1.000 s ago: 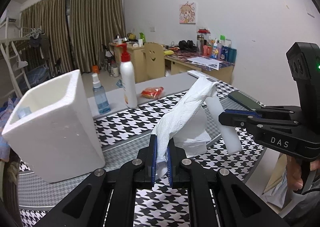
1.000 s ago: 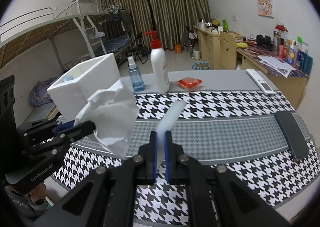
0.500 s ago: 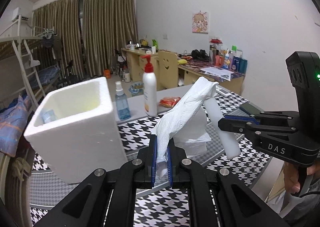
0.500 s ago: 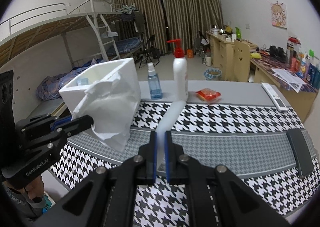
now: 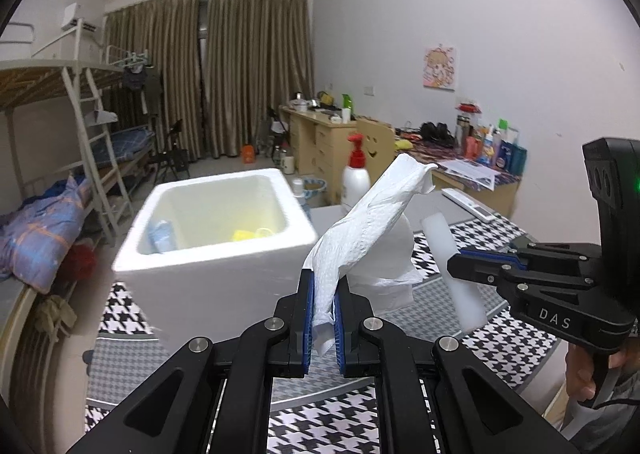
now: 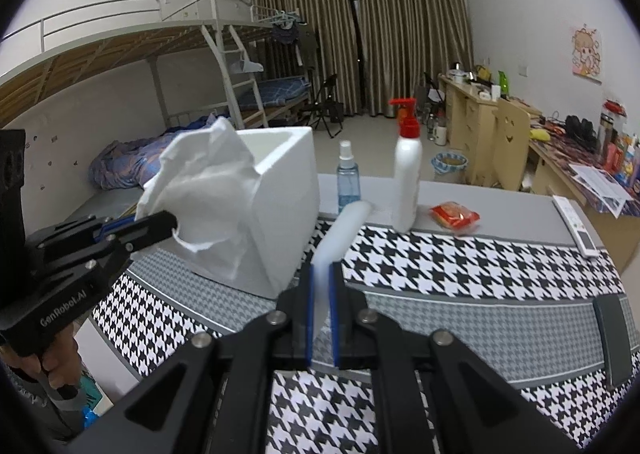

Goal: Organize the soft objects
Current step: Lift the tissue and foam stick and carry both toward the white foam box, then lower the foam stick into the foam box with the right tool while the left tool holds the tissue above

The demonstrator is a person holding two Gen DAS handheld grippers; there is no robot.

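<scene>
Crumpling white tissue in L jaws, foam strip in R

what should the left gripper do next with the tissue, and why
Probably carry the tissue forward over the foam box opening and release. The left gripper is shut on it, short of the rim, and the box already holds soft items.
</scene>
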